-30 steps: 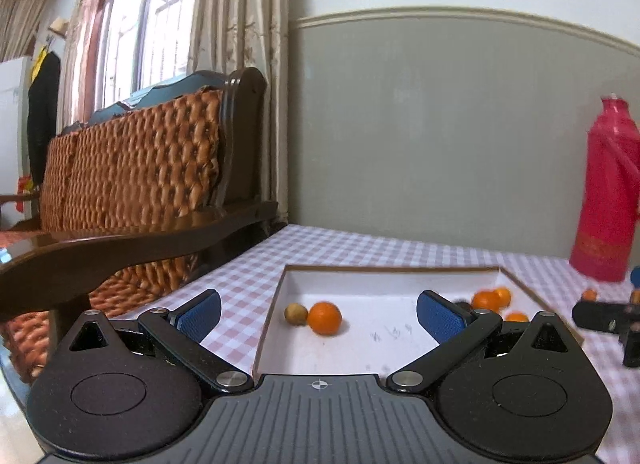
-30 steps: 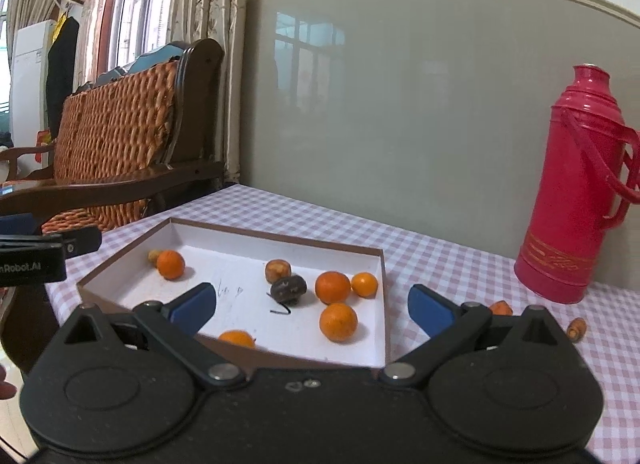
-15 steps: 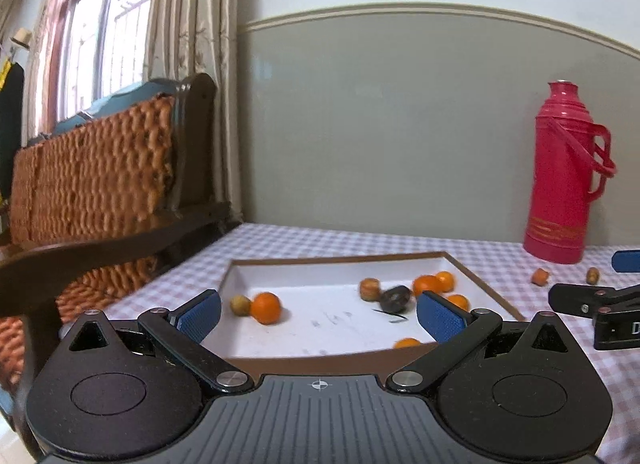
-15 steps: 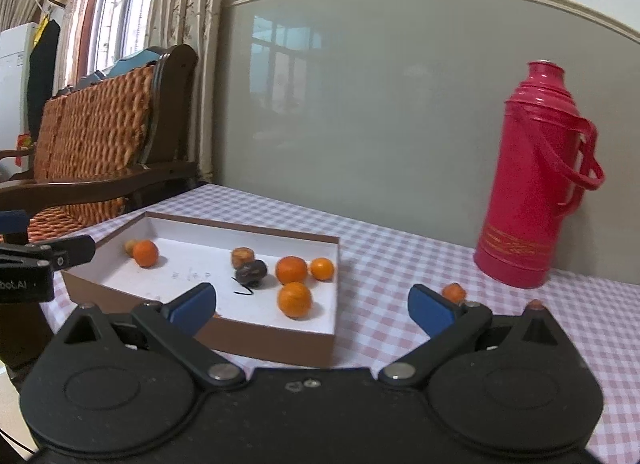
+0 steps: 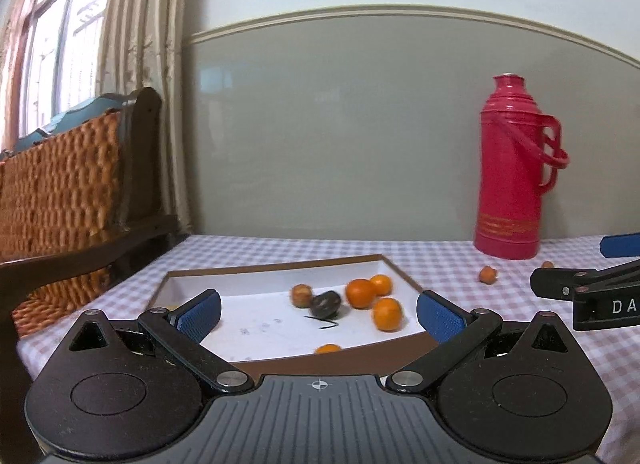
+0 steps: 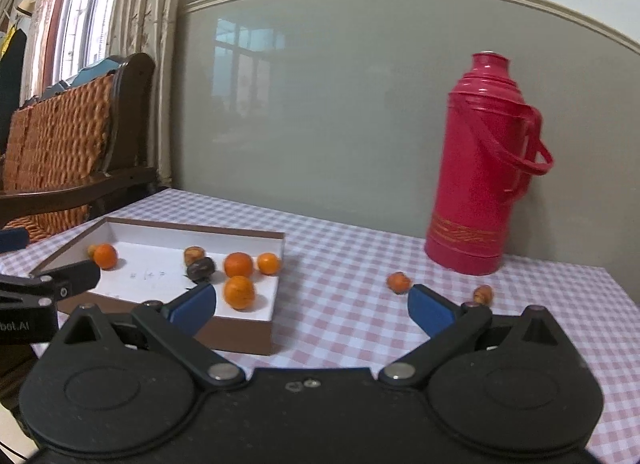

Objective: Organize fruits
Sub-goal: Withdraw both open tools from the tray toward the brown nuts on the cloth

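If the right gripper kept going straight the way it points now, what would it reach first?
Probably the bare checked tablecloth right of the box; the right gripper is open and empty. The small orange fruit lies slightly rightward. Depth is uncertain.

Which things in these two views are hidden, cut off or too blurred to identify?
- Left wrist view: box near-left corner, hidden behind left gripper finger.
- Left wrist view: right gripper, cut by the frame edge.
- Both views: dark fruit, too blurred to identify.

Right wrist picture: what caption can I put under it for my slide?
Open right gripper faces a box of oranges, two small fruits loose beside a red thermos.
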A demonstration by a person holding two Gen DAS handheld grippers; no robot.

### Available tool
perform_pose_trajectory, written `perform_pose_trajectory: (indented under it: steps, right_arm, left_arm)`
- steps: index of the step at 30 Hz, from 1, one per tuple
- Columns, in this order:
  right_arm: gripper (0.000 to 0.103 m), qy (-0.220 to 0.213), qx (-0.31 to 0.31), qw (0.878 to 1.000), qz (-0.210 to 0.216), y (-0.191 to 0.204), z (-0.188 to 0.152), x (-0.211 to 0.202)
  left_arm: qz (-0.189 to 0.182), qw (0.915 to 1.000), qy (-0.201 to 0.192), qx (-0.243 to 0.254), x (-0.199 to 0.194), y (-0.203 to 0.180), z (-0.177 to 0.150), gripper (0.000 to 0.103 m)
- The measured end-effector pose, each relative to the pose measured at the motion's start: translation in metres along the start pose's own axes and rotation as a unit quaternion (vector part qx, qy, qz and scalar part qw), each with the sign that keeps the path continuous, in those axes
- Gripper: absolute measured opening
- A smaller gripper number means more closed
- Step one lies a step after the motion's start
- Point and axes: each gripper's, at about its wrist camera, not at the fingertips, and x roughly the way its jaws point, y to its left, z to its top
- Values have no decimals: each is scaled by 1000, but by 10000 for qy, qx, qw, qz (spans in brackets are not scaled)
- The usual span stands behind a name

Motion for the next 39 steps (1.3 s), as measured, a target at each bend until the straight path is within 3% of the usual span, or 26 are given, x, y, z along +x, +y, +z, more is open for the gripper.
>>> perform_pose_trajectory:
  steps: [10, 23, 39]
  right_arm:
    - [97, 32, 86, 9993, -360, -39, -12, -18]
    - [93, 25, 315, 9966, -755, -85, -27, -33]
    - [81, 80, 316, 9942, -1027, -129, -16, 18]
  left_arm:
    - [-354, 9988, 92, 317, 1, -49, 0, 103]
    - [-798, 9944, -305, 620, 4, -105, 1, 103]
    - [-973, 9931, -267, 602, 73, -155, 17, 102]
